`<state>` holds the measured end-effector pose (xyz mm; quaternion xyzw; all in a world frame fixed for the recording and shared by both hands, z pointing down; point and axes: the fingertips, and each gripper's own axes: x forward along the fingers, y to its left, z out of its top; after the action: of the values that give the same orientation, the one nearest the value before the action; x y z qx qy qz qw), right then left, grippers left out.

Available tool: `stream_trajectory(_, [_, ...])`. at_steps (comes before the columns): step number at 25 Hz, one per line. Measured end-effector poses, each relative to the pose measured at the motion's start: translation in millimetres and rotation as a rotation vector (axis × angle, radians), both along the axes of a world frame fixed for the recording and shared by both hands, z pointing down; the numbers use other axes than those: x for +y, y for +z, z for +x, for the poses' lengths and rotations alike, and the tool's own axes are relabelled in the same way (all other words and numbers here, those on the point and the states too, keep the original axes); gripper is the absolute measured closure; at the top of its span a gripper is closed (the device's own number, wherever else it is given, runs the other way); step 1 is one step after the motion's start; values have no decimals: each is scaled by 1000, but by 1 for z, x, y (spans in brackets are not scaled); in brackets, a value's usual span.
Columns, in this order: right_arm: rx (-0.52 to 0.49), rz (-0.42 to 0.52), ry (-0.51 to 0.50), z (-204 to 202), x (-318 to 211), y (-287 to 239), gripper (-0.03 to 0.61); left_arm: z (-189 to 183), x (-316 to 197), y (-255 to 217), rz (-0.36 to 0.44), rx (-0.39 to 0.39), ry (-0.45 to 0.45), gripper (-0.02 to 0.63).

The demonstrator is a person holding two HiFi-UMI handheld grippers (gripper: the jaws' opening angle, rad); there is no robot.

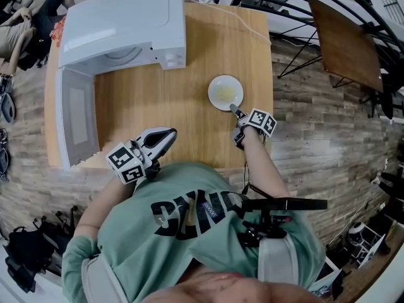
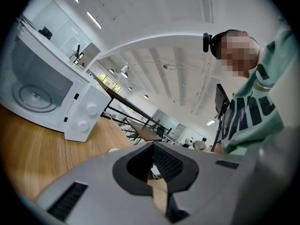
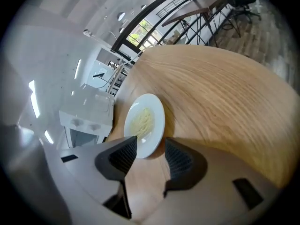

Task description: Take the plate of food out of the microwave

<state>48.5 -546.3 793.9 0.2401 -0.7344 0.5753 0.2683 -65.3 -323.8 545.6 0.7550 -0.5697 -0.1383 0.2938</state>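
Note:
A white plate of pale yellow food rests on the wooden table, out to the right of the white microwave. The microwave's door hangs open toward me, and the oven has nothing inside but its glass turntable. My right gripper is at the plate's near rim. In the right gripper view its jaws stand apart on either side of the plate rim without pressing it. My left gripper hovers by the table's front edge, fingers together and holding nothing.
The table's right edge runs close behind the plate. A thin cable crosses the far right corner. A dark brown table and metal railings stand beyond on the right. Someone sits at the far left.

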Motion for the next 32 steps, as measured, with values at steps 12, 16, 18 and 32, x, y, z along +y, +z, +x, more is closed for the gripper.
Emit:
stream_trajectory(12, [-59, 83, -25, -6, 9, -48, 408, -20, 34, -29, 87, -28, -61, 611])
stream_trajectory(16, [-100, 88, -51, -18, 20, -72, 408, -30, 53, -44, 122, -46, -95, 611])
stream_trajectory(18, [-119, 92, -58, -24, 26, -85, 408, -35, 62, -54, 139, -62, -104, 611])
stream_trajectory(32, [-268, 132, -84, -74, 101, -166, 408, -96, 159, -126, 247, -188, -186, 611])
